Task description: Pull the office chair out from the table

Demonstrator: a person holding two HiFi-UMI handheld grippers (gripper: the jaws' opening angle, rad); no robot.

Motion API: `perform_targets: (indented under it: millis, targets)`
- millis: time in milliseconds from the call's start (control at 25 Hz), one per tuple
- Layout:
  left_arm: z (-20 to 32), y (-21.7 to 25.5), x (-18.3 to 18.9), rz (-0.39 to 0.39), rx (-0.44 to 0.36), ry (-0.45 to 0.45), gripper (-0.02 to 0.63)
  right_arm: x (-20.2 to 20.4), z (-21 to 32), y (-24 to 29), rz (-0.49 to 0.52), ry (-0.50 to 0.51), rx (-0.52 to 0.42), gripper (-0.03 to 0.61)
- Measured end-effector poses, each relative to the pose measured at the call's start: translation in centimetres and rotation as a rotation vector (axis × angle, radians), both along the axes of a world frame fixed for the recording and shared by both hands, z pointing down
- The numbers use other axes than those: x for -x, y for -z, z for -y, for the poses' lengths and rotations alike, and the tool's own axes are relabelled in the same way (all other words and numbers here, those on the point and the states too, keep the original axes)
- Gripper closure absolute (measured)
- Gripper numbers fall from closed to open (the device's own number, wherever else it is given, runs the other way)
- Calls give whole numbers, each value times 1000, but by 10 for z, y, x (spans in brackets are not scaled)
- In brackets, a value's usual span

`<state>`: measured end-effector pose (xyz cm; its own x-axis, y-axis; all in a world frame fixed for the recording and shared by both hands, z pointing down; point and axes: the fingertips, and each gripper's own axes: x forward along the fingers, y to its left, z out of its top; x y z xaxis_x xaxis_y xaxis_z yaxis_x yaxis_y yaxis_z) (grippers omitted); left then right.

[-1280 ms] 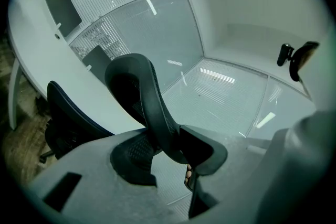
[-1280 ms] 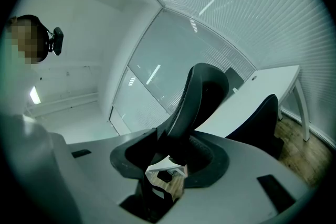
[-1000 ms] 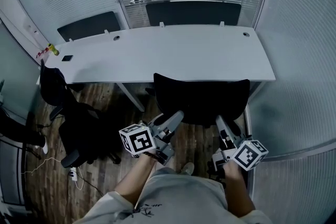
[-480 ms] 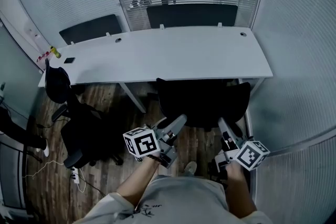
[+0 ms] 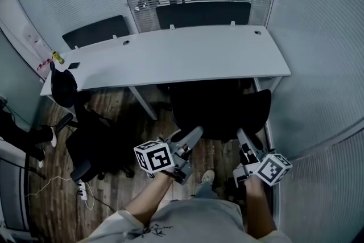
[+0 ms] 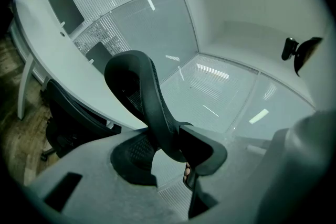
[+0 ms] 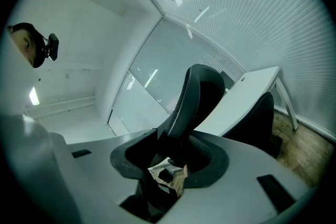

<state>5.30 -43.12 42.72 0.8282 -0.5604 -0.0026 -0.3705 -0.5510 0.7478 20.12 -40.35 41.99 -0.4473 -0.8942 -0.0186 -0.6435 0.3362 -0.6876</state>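
Note:
The black office chair (image 5: pixel 219 111) stands at the white table (image 5: pixel 170 57), its seat partly under the front edge. My left gripper (image 5: pixel 192 134) is shut on the left edge of the backrest, my right gripper (image 5: pixel 241 135) on the right edge. In the left gripper view the curved black backrest rim (image 6: pixel 134 86) runs down into the left gripper (image 6: pixel 168 149), between its jaws. The right gripper view shows the same rim (image 7: pixel 202 92) wedged in the right gripper (image 7: pixel 176 157). Both grippers point level towards the table.
A second black chair (image 5: pixel 91 139) with a bag hung on it stands left of mine. Two more chairs (image 5: pixel 94 31) (image 5: pixel 202 13) sit behind the table against glass walls with blinds. A yellow object (image 5: pixel 57 57) and a phone (image 5: pixel 74 65) lie at the table's left end. A glass wall (image 5: pixel 318 94) runs close on the right.
Both grippers have drawn back towards me with the backrest in them, and the chair has come further out from under the table's front edge.

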Motion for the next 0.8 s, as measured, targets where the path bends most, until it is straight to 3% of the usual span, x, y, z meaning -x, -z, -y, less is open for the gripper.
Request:
perform_targets:
  millis: [800]
  targets:
    - [-69,0,19,-6,13,-13,476,18,-72,-1,17,-36,11,436]
